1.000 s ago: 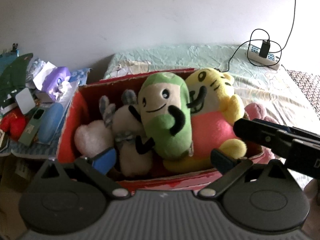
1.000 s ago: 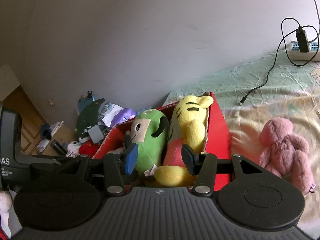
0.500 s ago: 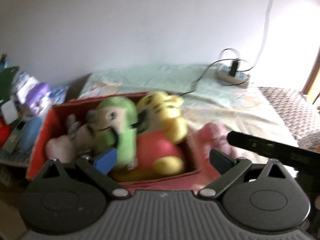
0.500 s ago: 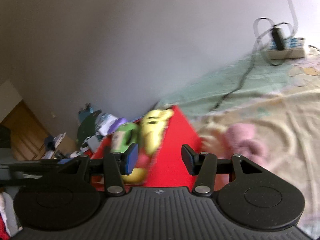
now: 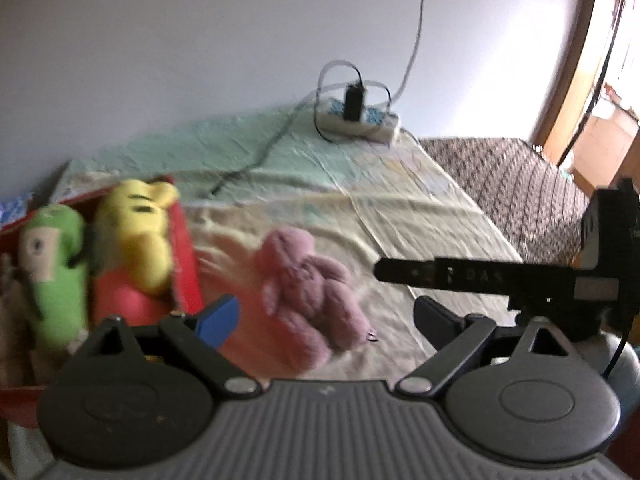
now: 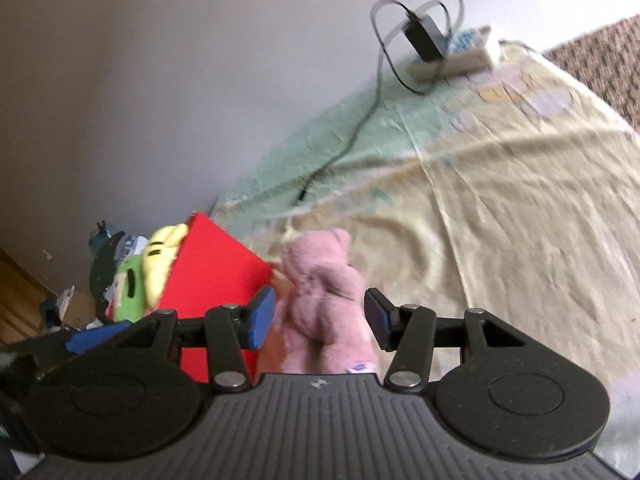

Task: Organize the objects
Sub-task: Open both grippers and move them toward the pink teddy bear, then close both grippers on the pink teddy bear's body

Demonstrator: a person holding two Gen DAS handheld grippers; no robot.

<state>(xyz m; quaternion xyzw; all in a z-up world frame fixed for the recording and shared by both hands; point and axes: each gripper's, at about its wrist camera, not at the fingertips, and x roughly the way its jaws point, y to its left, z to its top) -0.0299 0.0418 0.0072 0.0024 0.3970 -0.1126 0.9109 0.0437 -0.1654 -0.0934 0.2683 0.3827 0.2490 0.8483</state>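
The pink plush toy [image 6: 320,300] lies on the pale bedsheet [image 6: 500,220], just beside the outer wall of the red box [image 6: 216,268]; through the blur it looks to touch that wall, though the view does not settle it. In the right wrist view the toy sits between the two spread fingers of the right gripper [image 6: 320,322], blue pad on one side and dark pad on the other, neither pressing on it. The left gripper [image 5: 326,318] also stands wide apart with nothing between its fingers; the toy [image 5: 308,284] shows beyond its gap, and the right gripper's dark body [image 5: 500,276] crosses the right part of that view.

Inside the box [image 5: 186,256] a yellow tiger plush [image 5: 136,236] stands against the near wall, with a green plush [image 5: 52,264] next to it. Farther up the bed a white power strip [image 6: 456,56] with a black charger rests near the wall, its cable [image 6: 344,148] trailing down over the sheet.
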